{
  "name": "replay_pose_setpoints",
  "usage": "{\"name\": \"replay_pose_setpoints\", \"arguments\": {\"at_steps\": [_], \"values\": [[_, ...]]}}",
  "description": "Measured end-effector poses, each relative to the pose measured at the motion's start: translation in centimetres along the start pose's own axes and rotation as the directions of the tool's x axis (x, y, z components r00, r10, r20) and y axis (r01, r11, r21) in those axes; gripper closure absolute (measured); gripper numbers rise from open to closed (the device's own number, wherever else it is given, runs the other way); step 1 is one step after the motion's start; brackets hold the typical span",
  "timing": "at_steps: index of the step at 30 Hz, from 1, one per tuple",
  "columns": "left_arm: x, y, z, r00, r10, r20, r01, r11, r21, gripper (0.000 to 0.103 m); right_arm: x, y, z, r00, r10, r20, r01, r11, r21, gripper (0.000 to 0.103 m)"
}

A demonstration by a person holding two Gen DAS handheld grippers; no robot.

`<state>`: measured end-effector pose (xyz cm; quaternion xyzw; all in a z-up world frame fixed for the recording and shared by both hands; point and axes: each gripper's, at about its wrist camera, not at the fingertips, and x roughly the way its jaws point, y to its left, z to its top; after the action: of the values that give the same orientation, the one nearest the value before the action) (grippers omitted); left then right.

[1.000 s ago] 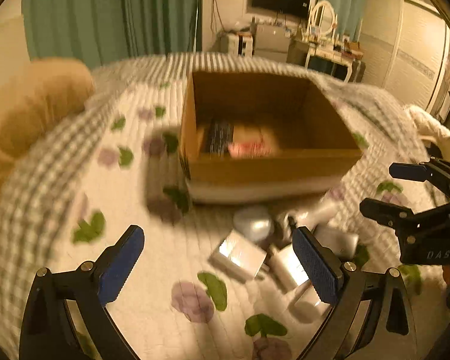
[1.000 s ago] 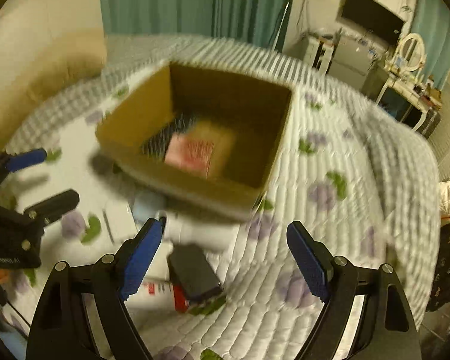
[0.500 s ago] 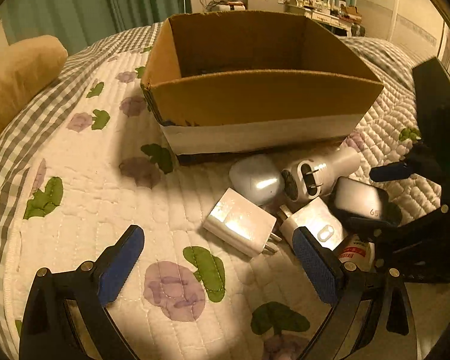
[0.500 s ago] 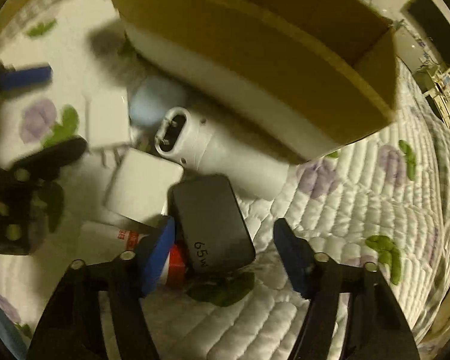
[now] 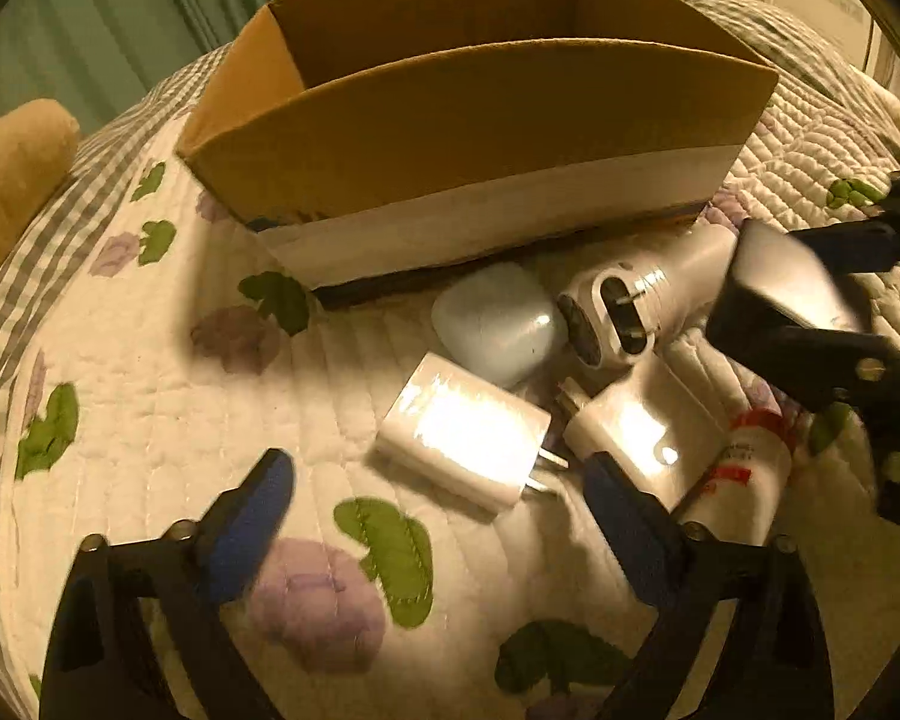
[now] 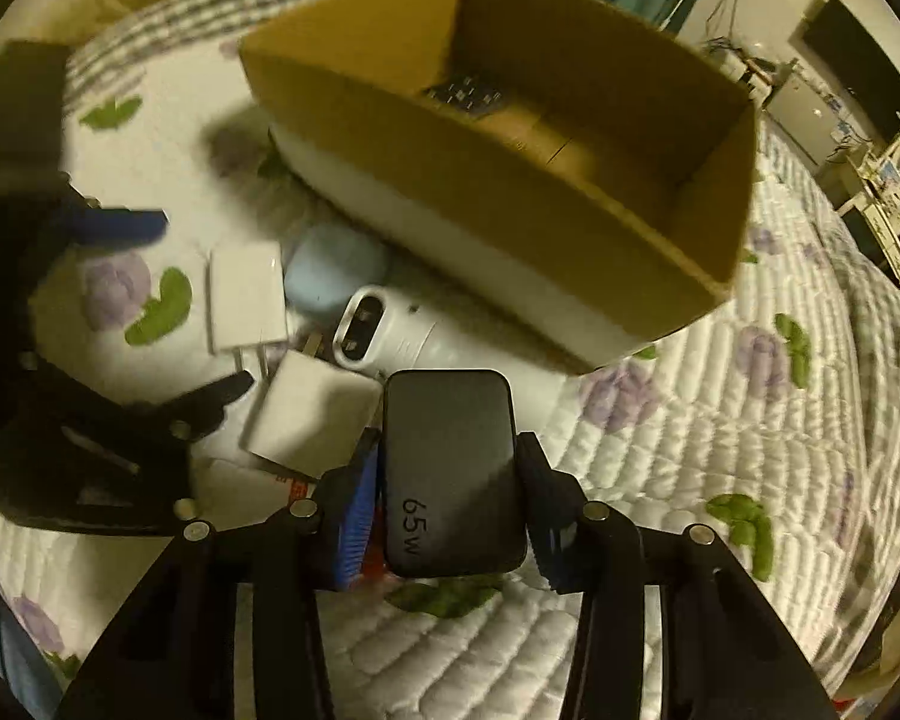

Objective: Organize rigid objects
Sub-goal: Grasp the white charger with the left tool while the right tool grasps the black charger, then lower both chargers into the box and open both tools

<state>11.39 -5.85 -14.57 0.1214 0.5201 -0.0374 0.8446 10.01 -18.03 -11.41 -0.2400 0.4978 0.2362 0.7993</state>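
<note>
Quilted floral bed (image 5: 150, 396) with cardboard box (image 5: 480, 138), white chargers (image 5: 468, 444).

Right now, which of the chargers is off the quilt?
The black 65W charger, clamped between the right tongs. The two white cube chargers lie loose on the quilt.

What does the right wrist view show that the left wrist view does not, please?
Only the right wrist view shows the "65w" print on the black rectangular charger clamped in the right gripper, plus a dark item on the brown cardboard box's floor. Only the left wrist view shows the open left gripper empty. Both show the white cylindrical two-prong plug.
</note>
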Motion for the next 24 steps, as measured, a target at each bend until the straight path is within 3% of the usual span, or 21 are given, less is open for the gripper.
{"name": "replay_pose_setpoints", "arguments": {"at_steps": [2,7,14,24], "values": [[1.0,0.0,0.4,1.0,0.005,-0.028,-0.005,1.0,0.001,0.018,-0.5,-0.3,-0.2,1.0,0.0,0.006,0.0,1.0,0.005,0.06],[1.7,0.2,1.1,0.996,-0.083,-0.035,0.083,0.997,-0.008,0.039,-1.4,-0.8,-0.8,1.0,0.004,0.01,-0.004,1.0,0.014,0.06],[-0.4,0.5,0.9,0.995,-0.094,0.01,0.095,0.995,-0.028,0.042,-3.0,-0.3,-1.3,0.998,0.013,0.054,-0.014,0.999,0.031,0.061],[-9.1,2.3,1.9,0.973,-0.104,0.206,0.122,0.99,-0.073,0.043,-8.3,-0.7,0.8,0.984,-0.003,0.175,-0.007,0.998,0.054,0.061]]}}
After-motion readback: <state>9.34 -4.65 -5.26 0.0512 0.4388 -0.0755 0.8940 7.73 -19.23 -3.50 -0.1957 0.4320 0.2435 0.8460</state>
